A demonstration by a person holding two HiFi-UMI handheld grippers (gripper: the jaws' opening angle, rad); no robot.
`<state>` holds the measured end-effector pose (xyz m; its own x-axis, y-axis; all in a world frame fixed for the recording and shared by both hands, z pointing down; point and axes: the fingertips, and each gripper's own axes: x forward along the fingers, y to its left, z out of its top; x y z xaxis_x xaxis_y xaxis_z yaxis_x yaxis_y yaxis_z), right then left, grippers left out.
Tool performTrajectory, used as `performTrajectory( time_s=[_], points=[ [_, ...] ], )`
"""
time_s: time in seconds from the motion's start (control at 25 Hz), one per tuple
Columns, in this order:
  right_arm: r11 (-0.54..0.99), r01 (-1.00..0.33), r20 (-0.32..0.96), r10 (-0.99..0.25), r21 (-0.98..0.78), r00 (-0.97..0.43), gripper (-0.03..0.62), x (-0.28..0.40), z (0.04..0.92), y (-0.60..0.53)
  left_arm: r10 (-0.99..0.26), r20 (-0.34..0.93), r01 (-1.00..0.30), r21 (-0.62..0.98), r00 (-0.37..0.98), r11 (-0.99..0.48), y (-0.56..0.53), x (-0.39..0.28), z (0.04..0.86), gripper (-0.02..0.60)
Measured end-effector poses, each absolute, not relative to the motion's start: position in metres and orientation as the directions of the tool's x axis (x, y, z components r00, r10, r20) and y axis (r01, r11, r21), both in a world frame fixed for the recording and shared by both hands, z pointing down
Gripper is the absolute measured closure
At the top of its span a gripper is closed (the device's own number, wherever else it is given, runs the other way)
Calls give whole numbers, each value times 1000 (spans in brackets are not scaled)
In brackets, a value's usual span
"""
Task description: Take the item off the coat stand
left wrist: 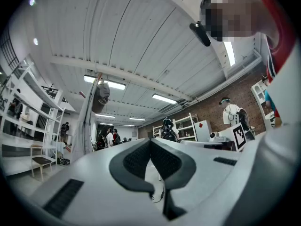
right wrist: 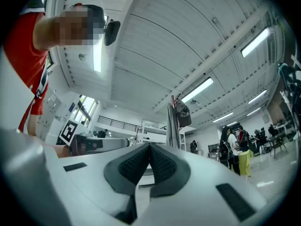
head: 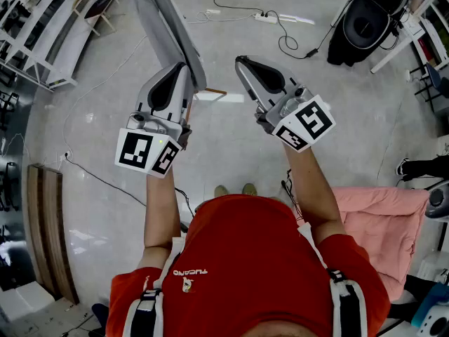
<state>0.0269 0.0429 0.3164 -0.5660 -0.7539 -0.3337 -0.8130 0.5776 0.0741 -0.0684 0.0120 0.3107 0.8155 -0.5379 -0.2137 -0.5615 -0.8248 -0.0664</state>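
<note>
Approach, fingers of left gripper and right gripper pressed together, empty: open wide before reaching cap on coat stand.

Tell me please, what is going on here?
A person in a red shirt holds two grippers up toward a coat stand. A grey garment and a dark cap hang on it. In the head view the left gripper is near the garment's lower edge, with the right gripper beside it. Both have their jaws together and hold nothing, so nothing has been taken off the stand yet.
</note>
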Motion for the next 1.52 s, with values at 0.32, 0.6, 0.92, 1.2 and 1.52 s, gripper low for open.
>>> performTrajectory(
  time_s=[0.32, 0.6, 0.92, 1.2, 1.52],
  points=[
    [598, -797, -341, -735, 82, -587, 571, 41, 313, 41, -550, -205, -573, -74, 810, -816, 13, -52, 313, 572],
    [637, -769, -346, -709, 61, -615, 569, 62, 309, 38, -574, -187, -595, -80, 797, -800, 12, -27, 315, 572],
    [686, -720, -354, -652, 100, -670, 569, 65, 295, 12, -613, -205, -637, -83, 763, -766, -17, -27, 300, 572],
    [718, -694, -362, -634, 53, -684, 569, 59, 285, -33, -644, -212, -668, -61, 735, -742, -60, -41, 295, 572],
    [738, -674, -382, -611, 42, -693, 568, 52, 240, -154, -638, -259, -671, -55, 725, -740, -168, -52, 270, 572]
  ],
)
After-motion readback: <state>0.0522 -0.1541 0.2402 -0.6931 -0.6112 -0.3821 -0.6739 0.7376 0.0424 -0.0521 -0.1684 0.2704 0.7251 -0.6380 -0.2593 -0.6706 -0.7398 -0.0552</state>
